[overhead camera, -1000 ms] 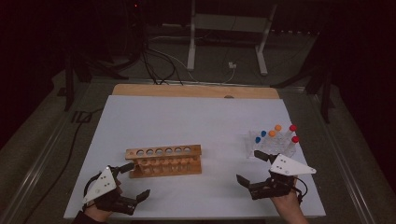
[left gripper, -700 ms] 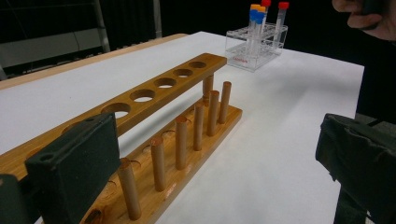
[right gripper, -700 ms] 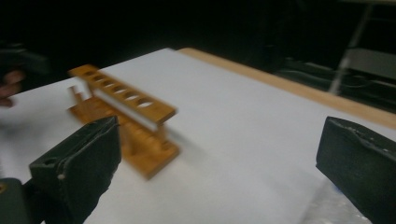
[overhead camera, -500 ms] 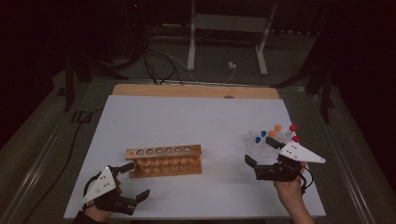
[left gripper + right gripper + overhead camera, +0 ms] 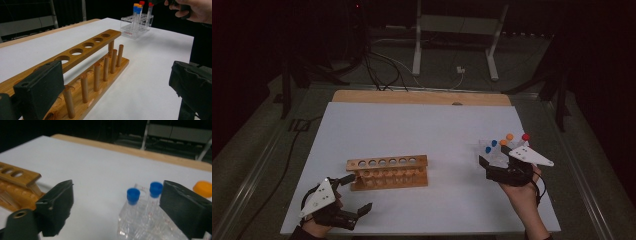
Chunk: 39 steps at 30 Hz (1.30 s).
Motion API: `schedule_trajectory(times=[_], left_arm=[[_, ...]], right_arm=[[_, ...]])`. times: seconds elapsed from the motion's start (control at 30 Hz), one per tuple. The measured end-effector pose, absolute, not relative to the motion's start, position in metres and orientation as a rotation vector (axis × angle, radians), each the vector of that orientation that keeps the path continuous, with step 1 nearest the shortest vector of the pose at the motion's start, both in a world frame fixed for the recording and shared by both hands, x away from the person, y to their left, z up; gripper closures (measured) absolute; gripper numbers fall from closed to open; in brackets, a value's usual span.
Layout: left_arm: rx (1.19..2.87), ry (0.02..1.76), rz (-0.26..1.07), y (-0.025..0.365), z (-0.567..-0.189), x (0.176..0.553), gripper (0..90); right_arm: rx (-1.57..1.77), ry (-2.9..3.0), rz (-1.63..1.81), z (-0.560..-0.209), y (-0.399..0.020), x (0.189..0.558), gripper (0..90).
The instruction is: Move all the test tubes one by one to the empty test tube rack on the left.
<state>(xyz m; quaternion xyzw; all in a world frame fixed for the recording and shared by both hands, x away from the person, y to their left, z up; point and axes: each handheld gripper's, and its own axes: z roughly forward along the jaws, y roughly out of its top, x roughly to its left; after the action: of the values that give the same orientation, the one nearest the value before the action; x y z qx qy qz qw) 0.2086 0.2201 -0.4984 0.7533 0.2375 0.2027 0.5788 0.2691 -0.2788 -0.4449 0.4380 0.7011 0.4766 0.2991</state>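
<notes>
Right gripper point(image 5: 490, 165) is closing in on the clear rack point(image 5: 497, 155) of capped tubes at the table's point(image 5: 437, 125) right side; this looks like the reach step before picking a tube. Its jaws have just been narrowing a little but are standing wide, nothing pressed between them; in the right gripper view the two blue-capped tubes point(image 5: 133, 195) are sitting in the gap between the pads, untouched. Left gripper point(image 5: 354, 195) is resting near the front left end of the wooden rack point(image 5: 387, 171), jaws wide apart, one pad just beside the rack's end, holding nothing. All six holes in the wooden rack are looking empty. Next move probably needs the right gripper centring on one cap, then squeezing and lifting straight up.
</notes>
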Motion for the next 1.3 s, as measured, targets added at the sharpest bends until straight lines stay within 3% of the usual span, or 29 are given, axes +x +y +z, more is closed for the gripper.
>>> schedule_trajectory(times=[0.2,0.37,0.7,0.93,1.3], left_arm=[[1.762,0.555,0.473,0.22,-0.498,0.208,0.5],[1.764,0.552,0.47,0.22,-0.498,0.208,0.5],[1.77,0.549,0.467,0.219,-0.499,0.208,0.5],[1.771,0.549,0.467,0.219,-0.499,0.208,0.5],[1.773,0.547,0.465,0.219,-0.499,0.208,0.5]], right_arm=[[1.213,1.901,1.184,-0.452,-0.278,0.274,23.0],[1.252,1.908,1.134,-0.457,-0.279,0.277,37.7],[1.318,1.937,1.04,-0.465,-0.284,0.287,55.4],[1.337,1.963,1.021,-0.469,-0.284,0.294,65.3],[1.35,1.987,1.012,-0.474,-0.281,0.304,71.7]])
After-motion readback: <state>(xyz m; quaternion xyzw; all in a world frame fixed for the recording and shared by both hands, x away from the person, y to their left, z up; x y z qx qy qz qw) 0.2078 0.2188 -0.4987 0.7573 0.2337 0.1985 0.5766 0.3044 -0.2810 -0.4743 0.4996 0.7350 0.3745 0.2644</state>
